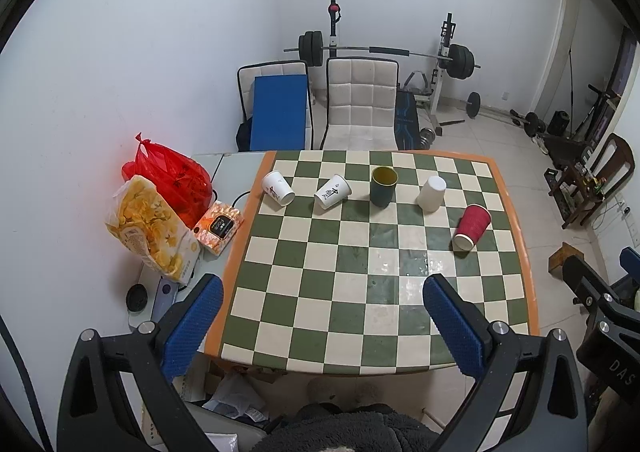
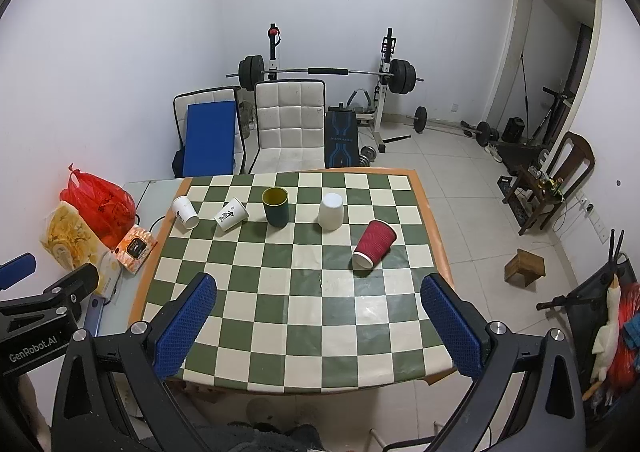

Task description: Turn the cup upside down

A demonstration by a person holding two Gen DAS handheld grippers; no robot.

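Note:
Several cups stand in a row on the checkered table [image 1: 320,292]. A dark green cup [image 1: 383,186] [image 2: 275,206] stands upright with its mouth up. A plain white cup [image 1: 432,193] [image 2: 331,210] stands upside down. A red ribbed cup [image 1: 471,227] [image 2: 374,243] lies on its side at the right. Two white printed cups [image 1: 333,191] [image 1: 277,188] lie on their sides at the left. My left gripper [image 1: 322,288] is open and empty above the table's near edge. My right gripper [image 2: 318,288] is open and empty, also near the front edge.
A red plastic bag [image 1: 172,176], a snack bag [image 1: 150,228] and an orange box [image 1: 218,226] sit on a grey side surface left of the table. Two chairs [image 1: 360,104] and a barbell rack [image 1: 384,52] stand behind. A wooden stool [image 2: 525,266] is on the floor at right.

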